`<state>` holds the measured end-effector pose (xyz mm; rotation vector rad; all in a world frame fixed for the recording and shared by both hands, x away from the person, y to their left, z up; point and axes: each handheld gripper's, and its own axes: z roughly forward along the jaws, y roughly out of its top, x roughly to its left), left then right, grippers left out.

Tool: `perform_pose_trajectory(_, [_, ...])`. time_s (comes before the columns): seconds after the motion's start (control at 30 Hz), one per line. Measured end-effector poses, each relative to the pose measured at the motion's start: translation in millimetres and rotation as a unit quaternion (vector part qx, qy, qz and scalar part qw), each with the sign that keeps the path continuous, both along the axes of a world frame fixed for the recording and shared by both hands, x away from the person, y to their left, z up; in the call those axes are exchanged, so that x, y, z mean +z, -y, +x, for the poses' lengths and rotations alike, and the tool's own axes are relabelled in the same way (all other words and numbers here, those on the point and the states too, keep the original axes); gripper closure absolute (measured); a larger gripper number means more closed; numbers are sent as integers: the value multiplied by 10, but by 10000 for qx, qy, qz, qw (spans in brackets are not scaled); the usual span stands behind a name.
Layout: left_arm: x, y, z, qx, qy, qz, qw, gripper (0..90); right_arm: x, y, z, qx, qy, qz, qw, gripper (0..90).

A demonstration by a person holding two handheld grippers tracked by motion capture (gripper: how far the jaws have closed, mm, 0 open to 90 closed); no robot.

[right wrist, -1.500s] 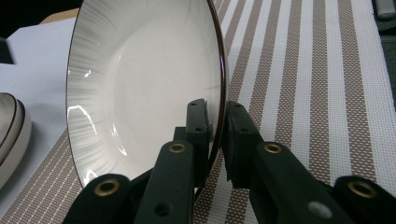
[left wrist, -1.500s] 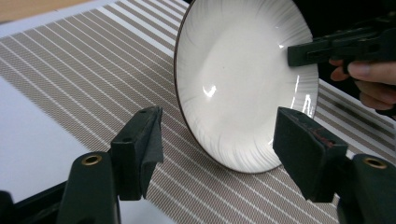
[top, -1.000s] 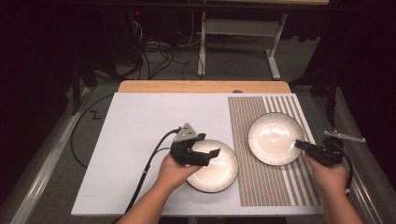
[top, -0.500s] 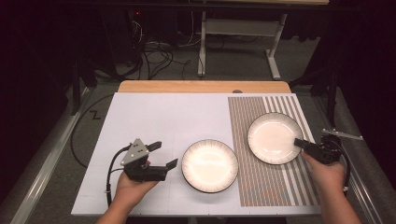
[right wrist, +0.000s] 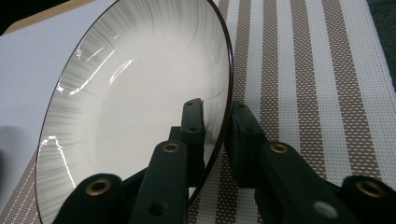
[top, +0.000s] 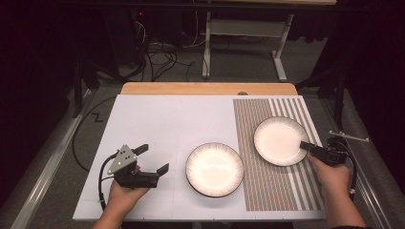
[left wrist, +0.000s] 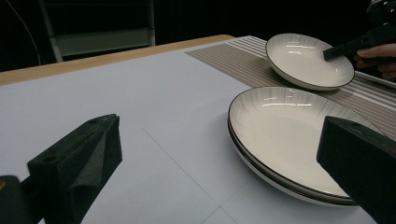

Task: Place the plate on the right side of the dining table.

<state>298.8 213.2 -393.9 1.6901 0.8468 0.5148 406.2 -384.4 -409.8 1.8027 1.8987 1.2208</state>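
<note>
A white plate with a dark rim (top: 214, 169) (left wrist: 289, 140) lies on the white table surface near the front middle. My left gripper (top: 154, 158) (left wrist: 224, 135) hovers to its left, apart from it; its jaws have just been opening and stand wide with nothing between them. A second plate like it (top: 279, 140) (left wrist: 303, 58) (right wrist: 130, 93) rests on the striped mat. My right gripper (top: 304, 143) (right wrist: 218, 112) is shut on that plate's right rim, one finger inside the bowl and one outside.
The brown-and-white striped placemat (top: 282, 191) covers the right part of the table (top: 167, 124). A wooden edge (top: 205, 88) runs along the back. Beyond it are desk legs (top: 279, 67) and cables on the floor (top: 157, 50). The left gripper's cable (top: 101, 183) trails to the front edge.
My left gripper let go of the centre plate's rim, drew away to the left and opened wide. The centre plate stays put. The right hand and its plate have not moved.
</note>
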Motion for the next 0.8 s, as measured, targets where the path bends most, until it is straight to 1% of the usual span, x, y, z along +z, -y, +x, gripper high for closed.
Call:
perform_pose_trajectory(0.17, [-4,-18,12,41,20,26,10000,6,-22,-3,27,-58,-50,-9,10000,795])
perform_pose_trajectory(0.2, [-6,-20,14,42,19,15,10000,6,-39,-3,41,-105,-113,10,9999,788])
perform_pose_trajectory(0.3, [-16,-30,23,25,-6,14,10000,15,-60,0,54,-140,-173,14,9998,781])
perform_pose_trajectory(0.37, [-28,-38,28,47,-23,24,10000,15,-91,2,69,-237,-279,-61,9993,776])
perform_pose_trajectory(0.4, [-31,-40,29,60,-26,15,10000,16,-96,-1,69,-271,-295,-132,9991,775])
perform_pose_trajectory(0.43, [-32,-42,30,69,-28,13,10000,15,-96,0,65,-267,-254,-183,9992,775])
perform_pose_trajectory(0.47, [-32,-44,27,83,-22,15,10000,15,-96,0,65,-267,-254,-183,9992,775])
perform_pose_trajectory(0.5, [-33,-44,26,90,-16,15,10000,16,-89,-4,65,-271,-231,-257,9990,755])
perform_pose_trajectory(0.53, [-34,-43,26,94,-21,14,10000,15,-52,-25,48,-309,-108,-456,9984,653])
perform_pose_trajectory(0.57, [-36,-43,27,100,-20,27,9999,15,-52,-25,48,-309,-108,-456,9984,653])
perform_pose_trajectory(0.6, [-40,-41,27,113,-16,40,9999,15,-23,-33,32,-309,-7,-557,9980,616])
perform_pose_trajectory(0.63, [-46,-41,29,123,-17,56,9999,15,47,-71,-12,-250,268,-727,9967,531])
perform_pose_trajectory(0.67, [-52,-41,32,131,-27,57,9999,15,86,-98,-42,-197,468,-841,9952,481])
perform_pose_trajectory(0.7, [-56,-44,33,132,-33,66,9999,15,86,-98,-42,-197,468,-841,9952,481])
perform_pose_trajectory(0.73, [-62,-46,36,150,-41,68,9999,15,167,-169,-111,-78,871,-1033,9908,396])
perform_pose_trajectory(0.77, [-67,-46,38,170,-46,65,9998,15,204,-212,-146,-13,1033,-1092,9886,350])
perform_pose_trajectory(0.8, [-69,-47,39,184,-46,58,9998,15,229,-246,-175,35,1127,-1109,9874,316])
